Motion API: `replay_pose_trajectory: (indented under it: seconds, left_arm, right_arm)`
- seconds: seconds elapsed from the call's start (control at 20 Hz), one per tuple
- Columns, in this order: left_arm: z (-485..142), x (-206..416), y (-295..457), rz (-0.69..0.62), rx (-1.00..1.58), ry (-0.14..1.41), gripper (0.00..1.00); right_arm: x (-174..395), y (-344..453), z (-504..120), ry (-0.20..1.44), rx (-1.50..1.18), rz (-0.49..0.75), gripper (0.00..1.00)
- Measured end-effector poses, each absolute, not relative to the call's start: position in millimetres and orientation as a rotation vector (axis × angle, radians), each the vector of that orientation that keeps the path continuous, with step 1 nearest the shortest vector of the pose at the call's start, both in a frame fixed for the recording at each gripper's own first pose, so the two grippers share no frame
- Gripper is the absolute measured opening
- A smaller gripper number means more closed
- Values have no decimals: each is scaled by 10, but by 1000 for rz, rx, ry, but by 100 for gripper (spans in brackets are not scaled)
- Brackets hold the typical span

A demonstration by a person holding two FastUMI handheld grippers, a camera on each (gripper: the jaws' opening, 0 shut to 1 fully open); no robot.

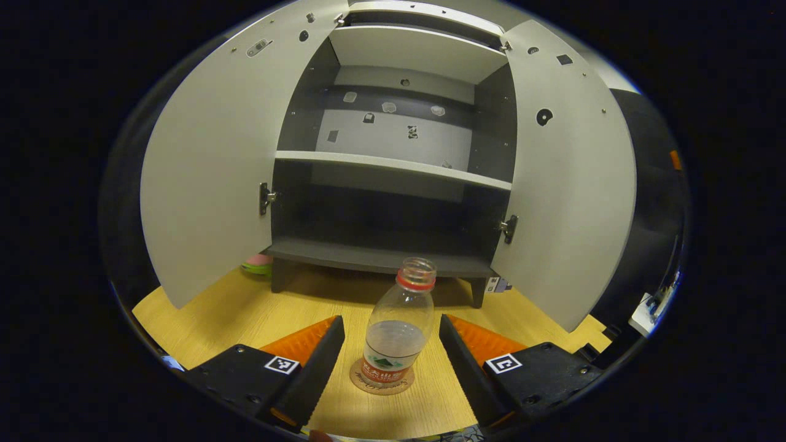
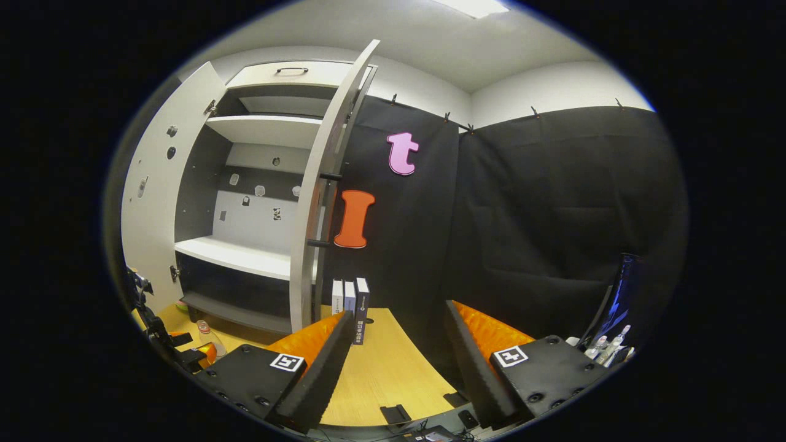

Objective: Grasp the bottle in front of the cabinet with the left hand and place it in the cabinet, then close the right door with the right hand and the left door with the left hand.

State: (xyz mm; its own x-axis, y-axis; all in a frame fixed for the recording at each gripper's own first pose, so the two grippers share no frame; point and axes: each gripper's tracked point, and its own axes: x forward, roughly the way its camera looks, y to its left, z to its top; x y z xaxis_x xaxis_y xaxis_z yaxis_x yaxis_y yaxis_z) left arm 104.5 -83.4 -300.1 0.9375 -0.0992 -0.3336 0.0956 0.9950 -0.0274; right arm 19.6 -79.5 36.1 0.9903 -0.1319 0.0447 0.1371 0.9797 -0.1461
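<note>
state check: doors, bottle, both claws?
left door: open
right door: open
water bottle: upright on a coaster, uncapped, partly filled, ungrasped
left claw: open, fingers either side of the bottle
right claw: open, holding nothing

Each hand-held gripper (image 1: 392, 359) has black screwed housings bearing square black-and-white markers; ribbed finger faces.

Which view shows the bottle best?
The left gripper view: the bottle stands upright on a coaster, centred between the open fingers. The right gripper view catches it small at the left edge.
</note>
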Motion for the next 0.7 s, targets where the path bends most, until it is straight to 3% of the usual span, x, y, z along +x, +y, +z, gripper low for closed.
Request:
replay_pose_trajectory:
  seconds: [0.1,0.15,0.2,0.25,0.3,0.6,0.7]
  left_arm:
    - [-3153,1084,-843,-105,11,361,95]
    - [-3232,1094,-843,-104,14,378,95]
    - [-3277,1116,-841,-102,9,385,95]
    - [-3315,1132,-856,-105,3,388,95]
    - [-3346,1146,-872,-107,-3,390,95]
    - [-3545,1252,-876,-95,46,427,94]
    - [-3502,1267,-887,-99,33,431,79]
  right_arm:
    - [190,-852,344,-29,-141,-154,96]
    - [193,-890,323,-20,-142,-163,89]
    - [191,-910,306,-14,-144,-169,89]
    - [188,-920,295,-10,-147,-174,96]
    - [185,-929,290,-7,-151,-178,89]
    - [186,-992,236,16,-162,-191,89]
    - [203,-1002,211,20,-163,-193,89]
